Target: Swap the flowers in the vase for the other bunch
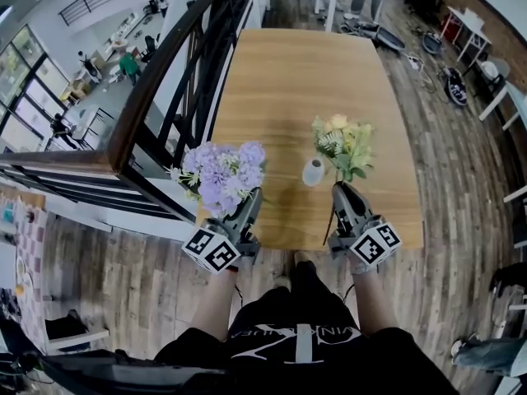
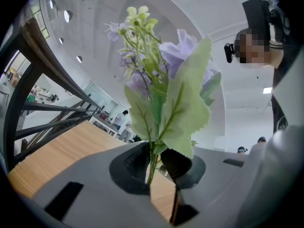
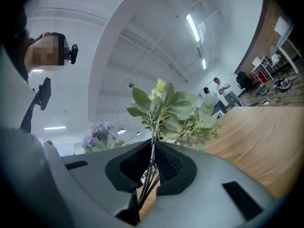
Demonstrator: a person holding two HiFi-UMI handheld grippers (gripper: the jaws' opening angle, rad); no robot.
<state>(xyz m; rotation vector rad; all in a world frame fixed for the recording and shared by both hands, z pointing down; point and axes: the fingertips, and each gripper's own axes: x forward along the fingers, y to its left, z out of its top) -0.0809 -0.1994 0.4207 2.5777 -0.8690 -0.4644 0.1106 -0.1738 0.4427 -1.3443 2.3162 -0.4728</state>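
Note:
My left gripper (image 1: 254, 194) is shut on the stems of a purple bunch of flowers (image 1: 219, 174), held upright over the table's near left corner. In the left gripper view the green stems (image 2: 152, 163) are pinched between the dark pads, with leaves and purple blooms (image 2: 183, 49) above. My right gripper (image 1: 342, 189) is shut on the stems of a yellow-green bunch (image 1: 343, 146); its stems (image 3: 151, 167) run between the pads. A small white vase (image 1: 313, 172) stands on the wooden table (image 1: 296, 81) between the two grippers, just left of the yellow bunch, with no stems visible in it.
A black metal railing (image 1: 177, 72) runs along the table's left side, with a lower floor beyond it. White desks, cables and gear (image 1: 457, 48) sit on the floor at the far right. The person's legs (image 1: 296, 336) stand at the table's near edge.

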